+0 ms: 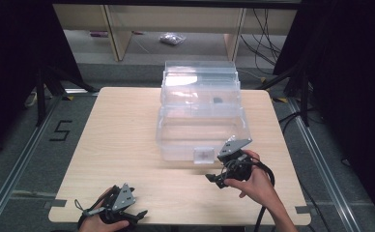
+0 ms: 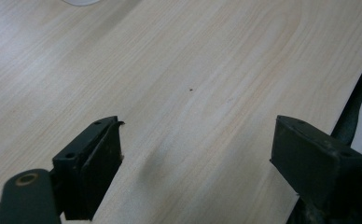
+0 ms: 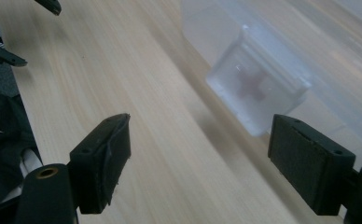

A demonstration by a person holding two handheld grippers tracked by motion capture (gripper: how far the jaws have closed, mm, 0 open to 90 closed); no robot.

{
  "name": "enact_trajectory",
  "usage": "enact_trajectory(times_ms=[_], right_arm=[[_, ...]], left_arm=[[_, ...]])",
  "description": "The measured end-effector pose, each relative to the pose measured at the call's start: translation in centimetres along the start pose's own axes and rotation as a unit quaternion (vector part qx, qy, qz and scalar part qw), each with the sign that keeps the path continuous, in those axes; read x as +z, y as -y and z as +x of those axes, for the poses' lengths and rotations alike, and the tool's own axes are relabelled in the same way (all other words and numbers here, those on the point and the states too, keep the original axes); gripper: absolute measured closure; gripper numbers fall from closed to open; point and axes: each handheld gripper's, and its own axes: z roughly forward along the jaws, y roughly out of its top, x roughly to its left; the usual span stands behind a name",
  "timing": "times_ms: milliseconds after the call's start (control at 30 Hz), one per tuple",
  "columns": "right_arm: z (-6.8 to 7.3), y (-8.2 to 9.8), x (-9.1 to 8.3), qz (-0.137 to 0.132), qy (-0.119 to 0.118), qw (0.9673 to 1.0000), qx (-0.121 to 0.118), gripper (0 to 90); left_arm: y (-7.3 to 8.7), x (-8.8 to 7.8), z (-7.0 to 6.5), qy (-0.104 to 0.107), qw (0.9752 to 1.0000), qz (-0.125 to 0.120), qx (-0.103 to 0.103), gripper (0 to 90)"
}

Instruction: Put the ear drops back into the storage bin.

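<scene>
A clear plastic box (image 1: 176,140) stands at the middle of the wooden table (image 1: 118,145), its lid (image 1: 200,77) swung up at the back. A small clear latch (image 1: 204,155) sits on its front wall, with a dark mark inside it (image 3: 251,84). A small dark thing (image 1: 217,100) lies inside near the back. My right gripper (image 1: 215,180) is held just in front of the box, right of the latch, and points left. Its jaws stand open over bare wood (image 3: 200,123), the latch ahead and to the right. My left gripper (image 1: 135,216) rests at the table's near edge, open (image 2: 198,121), with nothing between its jaws.
A black "5" (image 1: 60,130) is marked on the floor left of the table. Cables (image 1: 292,121) run down the right side. Wooden shelf legs (image 1: 118,34) and a small bag (image 1: 172,38) lie beyond the far edge. Bare tabletop spreads left of the box.
</scene>
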Motion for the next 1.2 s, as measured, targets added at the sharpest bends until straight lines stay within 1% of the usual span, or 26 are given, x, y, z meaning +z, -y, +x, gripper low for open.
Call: enact_trajectory(times_ms=[33,67,133,200,233,267,333,400,433,467,500,533,633,667,700,767,800,833,867,933,967,1000,1067,1100,1133,1200], right_arm=[[0.1,0.1,0.2,-0.002,0.001,1.0000,-0.001,22.2],[0.5,0.2,0.2,0.005,-0.005,0.9998,0.017,22.2],[0.7,0.4,0.3,0.004,-0.002,1.0000,0.009,22.3],[0.8,0.7,0.5,0.001,-0.003,1.0000,-0.004,22.3],[1.0,0.9,0.6,0.004,-0.002,0.9999,0.011,22.3],[1.1,1.0,0.8,0.001,-0.004,1.0000,0.001,22.4],[1.2,1.3,1.2,0.001,-0.006,1.0000,0.000,22.4],[1.4,1.6,1.7,0.000,-0.009,1.0000,-0.001,22.4],[1.6,1.7,1.7,0.008,-0.013,0.9999,0.008,22.6],[1.5,1.8,2.0,0.000,-0.011,0.9999,-0.005,22.5],[1.6,2.0,2.3,0.004,-0.012,0.9999,0.003,22.5],[1.8,2.1,2.3,0.011,-0.014,0.9998,0.011,22.5],[1.8,2.5,2.8,0.006,-0.014,0.9999,0.001,22.5],[1.9,2.6,2.9,0.013,-0.020,0.9997,0.011,22.4],[1.8,2.7,3.1,0.006,-0.011,0.9999,-0.001,22.3],[2.0,3.0,3.2,0.012,-0.013,0.9998,0.012,22.0],[2.1,3.1,3.4,0.007,-0.020,0.9997,0.010,22.0],[2.1,3.2,3.5,0.009,-0.018,0.9998,0.007,21.9],[2.2,3.4,3.5,0.015,-0.020,0.9996,0.015,21.8],[2.2,3.6,3.7,0.013,-0.018,0.9997,0.009,21.5],[2.4,3.8,3.9,0.008,-0.024,0.9996,0.015,21.2],[2.2,4.0,4.0,0.004,-0.018,0.9998,0.001,21.3],[2.3,4.1,3.8,0.014,-0.018,0.9997,0.012,21.2],[2.4,4.3,3.9,0.011,-0.011,0.9998,0.014,21.2],[2.5,4.3,3.8,0.017,-0.015,0.9994,0.028,21.2],[2.5,4.4,3.7,0.014,-0.021,0.9995,0.017,21.2]], left_arm=[[0.1,0.1,-0.1,0.000,0.9999,-0.001,-0.012,15.7],[0.1,0.0,-0.1,0.001,0.9999,-0.001,-0.010,15.6],[0.0,-0.1,0.0,0.000,1.0000,-0.001,-0.001,15.6],[0.0,-0.1,-0.1,0.000,1.0000,-0.004,-0.004,15.7],[0.0,-0.2,0.0,0.002,1.0000,0.004,0.006,15.7],[0.0,-0.2,0.0,0.002,1.0000,0.005,0.006,15.6],[0.0,-0.2,0.1,0.002,1.0000,0.005,0.007,15.7],[0.0,-0.2,0.0,0.002,1.0000,0.003,0.002,15.7],[0.1,-0.1,-0.2,0.001,0.9999,-0.004,-0.011,15.7],[0.1,-0.1,-0.2,0.000,0.9999,-0.004,-0.010,15.6],[0.0,-0.1,0.0,0.000,1.0000,-0.002,-0.001,15.7],[0.0,-0.1,0.0,0.000,1.0000,-0.003,-0.002,15.7],[0.0,-0.1,-0.1,0.001,1.0000,-0.002,-0.001,15.6],[0.0,-0.1,0.0,0.000,1.0000,-0.002,-0.001,15.7],[0.0,-0.1,0.0,0.000,1.0000,-0.003,-0.002,15.6],[0.0,-0.1,-0.2,0.000,1.0000,-0.004,-0.009,15.7],[0.1,0.0,-0.2,0.001,0.9999,-0.003,-0.011,15.7],[0.0,-0.1,0.0,-0.001,1.0000,-0.003,0.000,15.6],[0.0,-0.1,-0.1,-0.001,1.0000,-0.004,-0.001,15.6],[0.0,-0.1,-0.1,-0.001,1.0000,-0.005,-0.001,15.7],[0.0,-0.1,-0.1,-0.001,1.0000,-0.004,-0.001,15.7],[0.0,-0.1,-0.1,-0.001,1.0000,-0.003,-0.001,15.6],[0.0,-0.1,-0.1,-0.001,1.0000,-0.004,-0.002,15.7],[0.1,-0.1,-0.2,0.000,0.9999,-0.004,-0.011,15.7],[0.1,0.0,-0.2,0.000,0.9999,-0.004,-0.011,15.6],[0.0,-0.1,-0.1,-0.001,1.0000,-0.004,-0.004,15.6]])
